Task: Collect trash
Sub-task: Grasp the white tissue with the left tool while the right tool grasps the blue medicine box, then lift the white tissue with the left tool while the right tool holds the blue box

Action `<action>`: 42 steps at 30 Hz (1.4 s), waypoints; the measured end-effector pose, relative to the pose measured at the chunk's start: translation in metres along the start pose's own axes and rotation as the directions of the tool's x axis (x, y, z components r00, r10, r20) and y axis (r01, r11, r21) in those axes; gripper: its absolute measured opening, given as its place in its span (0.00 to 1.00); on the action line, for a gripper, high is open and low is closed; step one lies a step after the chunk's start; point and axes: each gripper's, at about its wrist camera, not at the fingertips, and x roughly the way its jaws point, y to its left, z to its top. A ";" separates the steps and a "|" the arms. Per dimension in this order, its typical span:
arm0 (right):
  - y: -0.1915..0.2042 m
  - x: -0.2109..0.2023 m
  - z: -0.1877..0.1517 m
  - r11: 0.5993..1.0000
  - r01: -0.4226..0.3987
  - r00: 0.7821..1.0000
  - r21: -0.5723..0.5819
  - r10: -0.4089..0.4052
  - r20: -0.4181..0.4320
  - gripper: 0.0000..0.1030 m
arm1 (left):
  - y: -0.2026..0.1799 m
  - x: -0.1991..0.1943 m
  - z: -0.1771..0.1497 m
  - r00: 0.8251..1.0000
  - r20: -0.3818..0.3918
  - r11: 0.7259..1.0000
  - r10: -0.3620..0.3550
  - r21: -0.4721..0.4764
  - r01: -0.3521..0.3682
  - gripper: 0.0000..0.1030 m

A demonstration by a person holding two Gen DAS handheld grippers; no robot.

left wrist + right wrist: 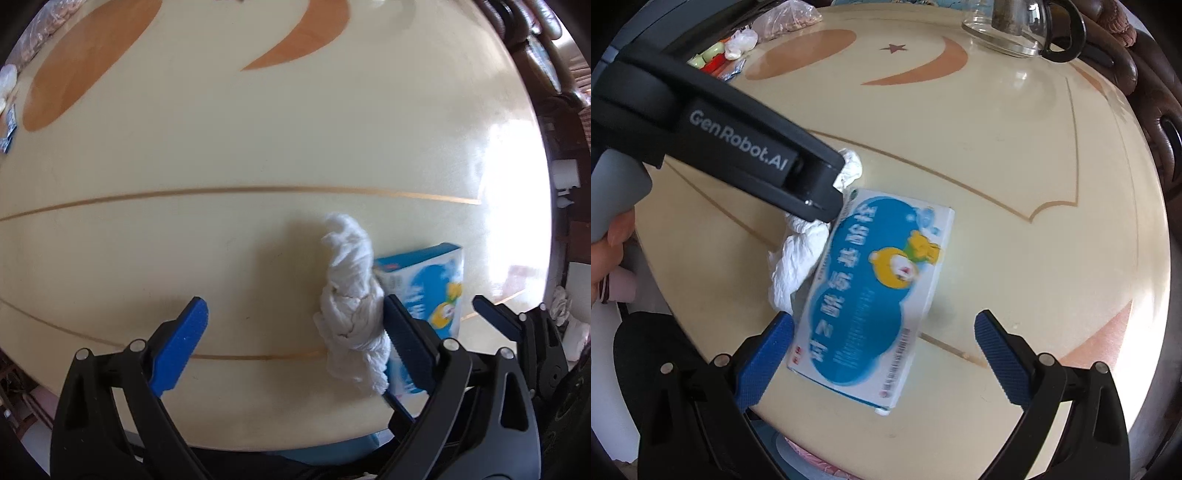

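The left gripper (291,325) hangs low over the near rim of the cream table (258,140) with its jaws spread wide and nothing between them; the right gripper (884,332) is likewise wide apart and holds nothing.

Ahead of the right gripper, between its two fingers, lies the blue medicine box (875,295), flat on the table, skewed, its near left corner just beside the left finger. A close from here could catch only that corner, so the box might pivot or slide toward the near table edge, which is close behind it.

The crumpled white tissue (351,314) lies against the inner face of the left gripper's right-hand finger, well off centre in the gap. It touches the box's side, so a squeeze could drag it along, nudge the box, or pinch only a loose fold that slips free.

Both tools crowd the same patch: in the right wrist view the left gripper's body overhangs the tissue, and their fingers could collide.
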 end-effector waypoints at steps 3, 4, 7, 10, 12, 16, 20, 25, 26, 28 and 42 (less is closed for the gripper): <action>0.004 0.006 0.001 0.999 0.034 0.999 -0.014 -0.034 -0.004 0.94 | -0.009 0.001 0.001 1.000 0.006 0.999 0.027 0.024 -0.028 0.90; 0.006 0.005 0.001 0.999 0.043 0.999 -0.018 -0.043 0.002 0.94 | -0.014 0.002 0.002 0.999 0.011 0.998 0.045 0.034 -0.046 0.90; 0.004 0.004 0.002 0.999 0.048 0.999 -0.012 -0.048 0.017 0.94 | -0.022 0.004 0.001 0.996 0.025 0.994 0.088 0.064 -0.090 0.90; 0.003 0.003 0.002 0.998 0.054 0.998 -0.017 -0.054 0.028 0.93 | -0.028 0.005 -0.001 0.994 0.040 0.993 0.100 0.066 -0.103 0.90; 0.002 0.002 0.001 0.998 0.059 0.998 -0.018 -0.058 0.033 0.92 | -0.030 0.004 0.000 0.994 0.045 0.992 0.103 0.062 -0.106 0.90; 0.007 -0.004 -0.006 0.998 0.065 0.997 -0.018 -0.064 0.046 0.91 | -0.032 0.001 -0.004 0.993 0.054 0.991 0.107 0.072 -0.111 0.90; 0.018 -0.013 -0.016 0.997 0.066 0.996 -0.027 -0.064 0.060 0.84 | -0.038 0.000 -0.020 0.989 0.076 0.989 0.130 0.061 -0.135 0.87; 0.023 -0.020 -0.018 0.998 0.057 0.996 -0.028 -0.055 0.064 0.70 | -0.055 -0.002 -0.030 0.988 0.090 0.989 0.125 0.073 -0.132 0.70; 0.023 -0.022 -0.019 0.998 0.055 0.996 -0.024 -0.053 0.067 0.69 | -0.055 -0.003 -0.031 0.988 0.090 0.989 0.126 0.063 -0.132 0.68; 0.023 -0.025 -0.020 0.998 0.054 0.996 -0.020 -0.052 0.068 0.68 | -0.056 -0.004 -0.032 0.988 0.091 0.990 0.128 0.055 -0.133 0.65; 0.018 -0.029 -0.023 0.999 0.029 0.998 0.013 -0.030 0.064 0.65 | -0.039 -0.019 -0.038 0.995 0.093 0.998 0.044 0.031 -0.047 0.26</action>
